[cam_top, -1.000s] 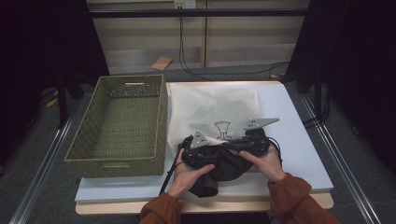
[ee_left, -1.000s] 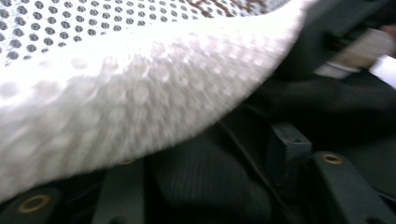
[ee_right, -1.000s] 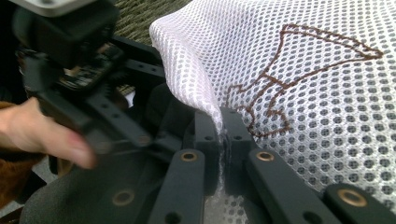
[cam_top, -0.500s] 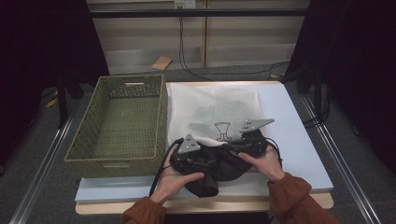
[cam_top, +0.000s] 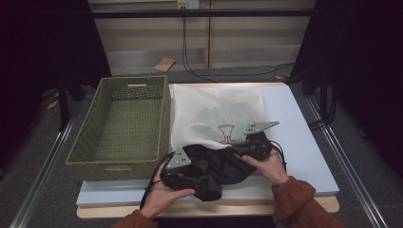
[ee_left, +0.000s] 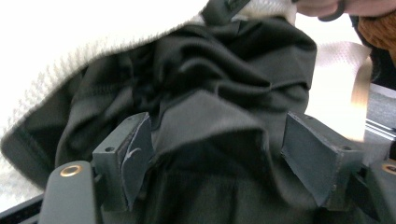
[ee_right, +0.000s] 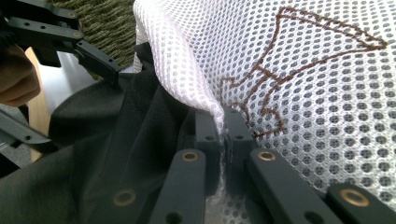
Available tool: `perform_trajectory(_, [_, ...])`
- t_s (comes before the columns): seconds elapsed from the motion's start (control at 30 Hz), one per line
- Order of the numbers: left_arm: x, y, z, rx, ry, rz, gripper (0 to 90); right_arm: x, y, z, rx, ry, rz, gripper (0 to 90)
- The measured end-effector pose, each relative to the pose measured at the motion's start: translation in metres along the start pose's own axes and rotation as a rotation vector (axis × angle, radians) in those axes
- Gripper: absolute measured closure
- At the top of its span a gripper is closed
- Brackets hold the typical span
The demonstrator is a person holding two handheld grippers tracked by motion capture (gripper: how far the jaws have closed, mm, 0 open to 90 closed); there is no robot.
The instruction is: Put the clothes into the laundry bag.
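At the left of the high view, a green woven basket (cam_top: 121, 128) is standing on the tabletop (cam_top: 304, 142), its right wall lying just beside the white mesh bag (cam_top: 214, 111). No readable label is seen on the basket. At the lower middle of that view, the black garment (cam_top: 214, 168) is lying bunched at the near edge of the mesh bag, partly under its white netting.

The left gripper (cam_top: 183, 173) is being held at the lower left of the garment, with the person's left hand (cam_top: 161, 199) below it. In the left gripper view, its two pads are standing wide apart with a raised fold of the black garment (ee_left: 210, 116) between them; the left pad (ee_left: 133, 158) is touching the cloth, while the right pad is standing clear of the fold, so nothing is being pinched. These jaws have just been opening.

To the right, the right gripper (cam_top: 240, 149) is being held at the upper right of the garment by the right hand (cam_top: 268, 166), whose sleeve is rust-orange. In the right gripper view, the right gripper (ee_right: 223, 135) is closed narrowly on the hem of the white mesh bag (ee_right: 303, 93), the netting being pinched between its pads. A brown embroidered emblem (ee_right: 299, 65) is showing on the mesh in the upper right of that frame; no letters can be read in it. The black garment (ee_right: 116, 154) is lying left of the jaws.
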State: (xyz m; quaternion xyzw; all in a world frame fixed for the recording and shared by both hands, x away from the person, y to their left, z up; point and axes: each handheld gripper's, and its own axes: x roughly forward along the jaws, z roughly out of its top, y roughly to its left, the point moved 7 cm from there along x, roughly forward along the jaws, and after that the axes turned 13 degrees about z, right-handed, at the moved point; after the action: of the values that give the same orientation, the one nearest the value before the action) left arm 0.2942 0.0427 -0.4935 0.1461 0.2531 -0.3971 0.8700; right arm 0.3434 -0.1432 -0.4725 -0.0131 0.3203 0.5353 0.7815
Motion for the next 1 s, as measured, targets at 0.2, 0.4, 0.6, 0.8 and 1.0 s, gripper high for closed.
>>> perform_trajectory(0.2, [0.024, -0.003, -0.011, 0.028, 0.046, 0.032, 18.5, 0.000, 0.000, 0.000, 0.005, -0.001, 0.006, 87.3])
perform_trajectory(0.4, [0.043, -0.001, -0.009, 0.030, 0.072, 0.027, 22.8, 0.001, 0.000, 0.000, 0.012, -0.005, 0.008, 87.3])
perform_trajectory(0.6, [0.046, -0.004, -0.002, 0.049, 0.086, -0.003, 60.7, 0.002, 0.001, 0.001, 0.015, 0.001, 0.010, 87.4])
perform_trajectory(0.8, [0.042, -0.006, 0.011, 0.022, 0.022, -0.047, 74.4, 0.001, 0.003, 0.003, 0.029, -0.006, 0.027, 87.4])
perform_trajectory(1.0, [0.039, -0.004, 0.019, -0.015, 0.010, -0.083, 67.5, -0.001, 0.005, 0.004, 0.036, -0.015, 0.035, 87.4])
